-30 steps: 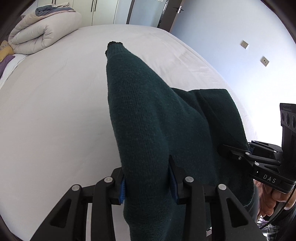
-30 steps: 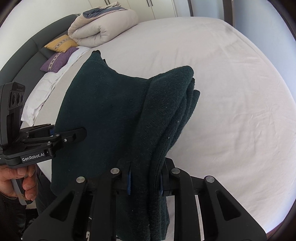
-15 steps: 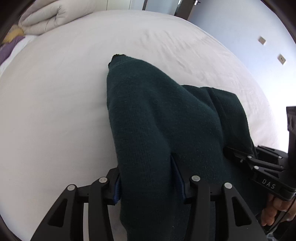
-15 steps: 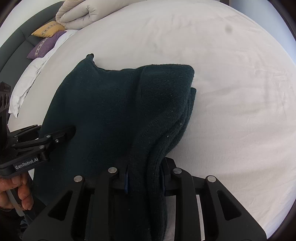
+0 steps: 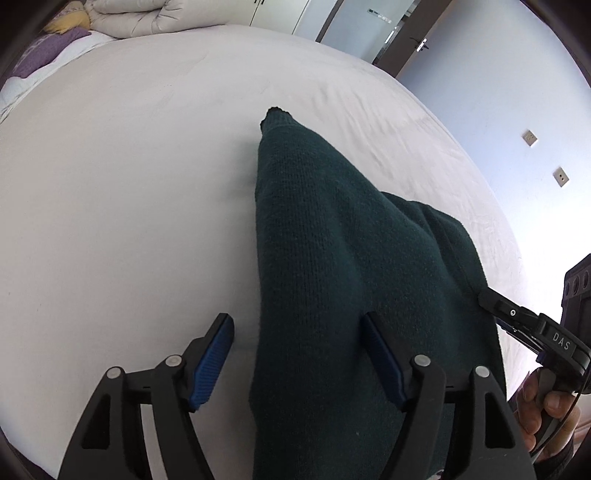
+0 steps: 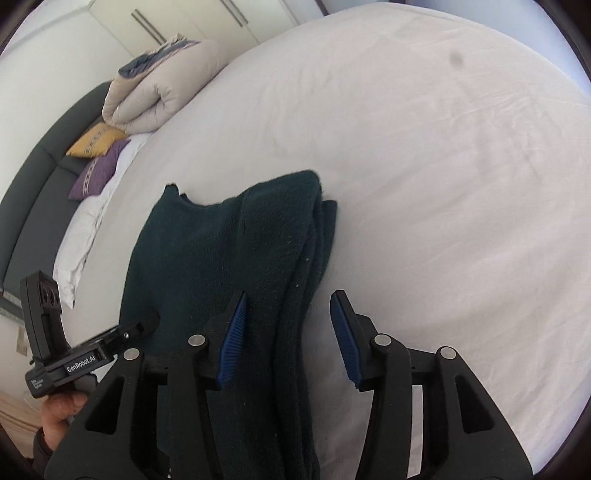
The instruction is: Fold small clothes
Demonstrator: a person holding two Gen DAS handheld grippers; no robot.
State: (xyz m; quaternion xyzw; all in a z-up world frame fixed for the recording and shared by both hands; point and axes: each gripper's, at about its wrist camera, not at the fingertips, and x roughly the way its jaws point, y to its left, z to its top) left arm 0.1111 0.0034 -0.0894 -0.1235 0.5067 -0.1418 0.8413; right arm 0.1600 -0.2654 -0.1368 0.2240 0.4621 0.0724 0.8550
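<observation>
Landmark: bed point(image 6: 424, 155), white sheet, fills most of both views; sheet lightly creased.
Headboard: headboard point(image 6: 22, 206), dark grey, padded, curved along the bed's head end.
Duvet: duvet point(image 6: 155, 96), beige, rolled, on the bed by the headboard.
Cushions: yellow cushion point(image 6: 98, 142) and purple cushion point(image 6: 98, 171), against the headboard, just beside the duvet.
Pillow: pillow point(image 6: 79, 243), white, on the bed next to the purple cushion.
Wardrobe: wardrobe point(image 6: 177, 26), pale doors with long bar handles, behind the bed's head end.
Wall: wall point(image 5: 517, 85), pale blue, alongside the bed; two sockets point(image 5: 530, 137).
Door: door point(image 5: 417, 48), dark frame, beyond the bed's far corner.
Light: bright, even daylight.
</observation>
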